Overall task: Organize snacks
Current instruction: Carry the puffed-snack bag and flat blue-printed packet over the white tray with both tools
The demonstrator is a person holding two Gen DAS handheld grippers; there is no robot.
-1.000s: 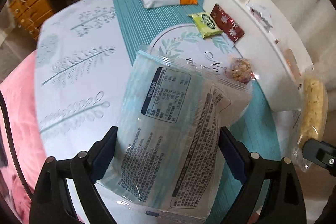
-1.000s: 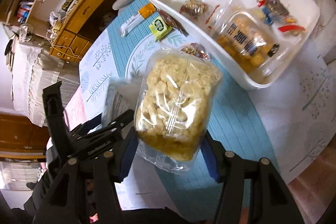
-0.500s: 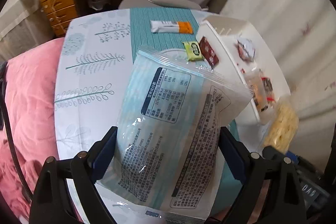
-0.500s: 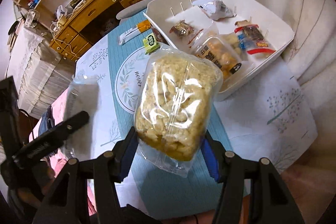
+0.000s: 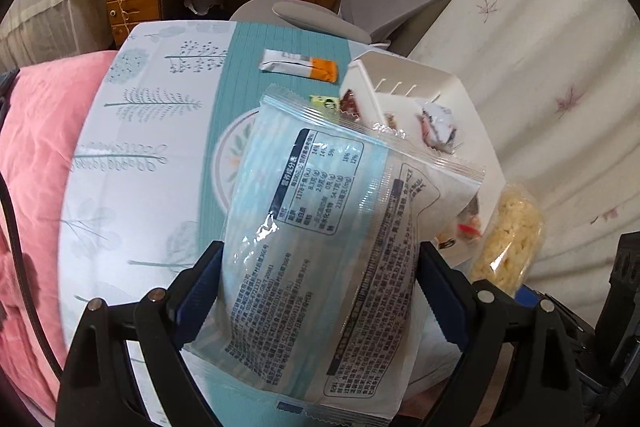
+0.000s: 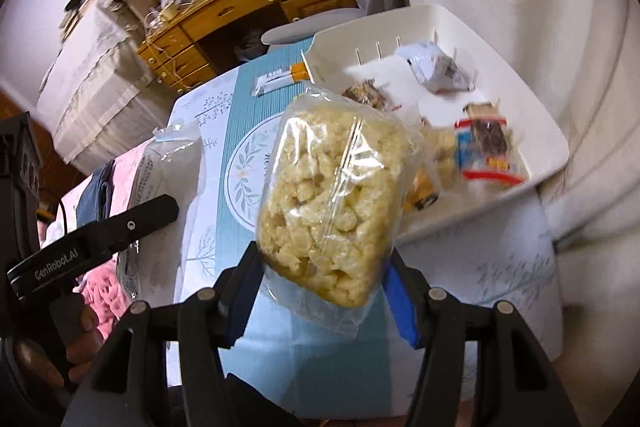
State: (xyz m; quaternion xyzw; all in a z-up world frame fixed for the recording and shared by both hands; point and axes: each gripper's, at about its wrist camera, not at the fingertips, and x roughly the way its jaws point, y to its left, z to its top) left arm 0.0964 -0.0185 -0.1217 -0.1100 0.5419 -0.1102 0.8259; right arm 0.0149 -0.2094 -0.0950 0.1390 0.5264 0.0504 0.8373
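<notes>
Tongs on the left (image 5: 320, 291) are clamped on a pale blue printed snack packet (image 5: 332, 235), and the right tongs (image 6: 320, 291) are clamped on a clear bag of pale yellow puffed pieces (image 6: 332, 195) (both held above the table (image 5: 144, 163)). Beyond them sits a white tray (image 6: 532, 131) holding small wrapped snacks, with an orange-and-white bar (image 5: 300, 65) lying just beside it on the teal runner.
</notes>
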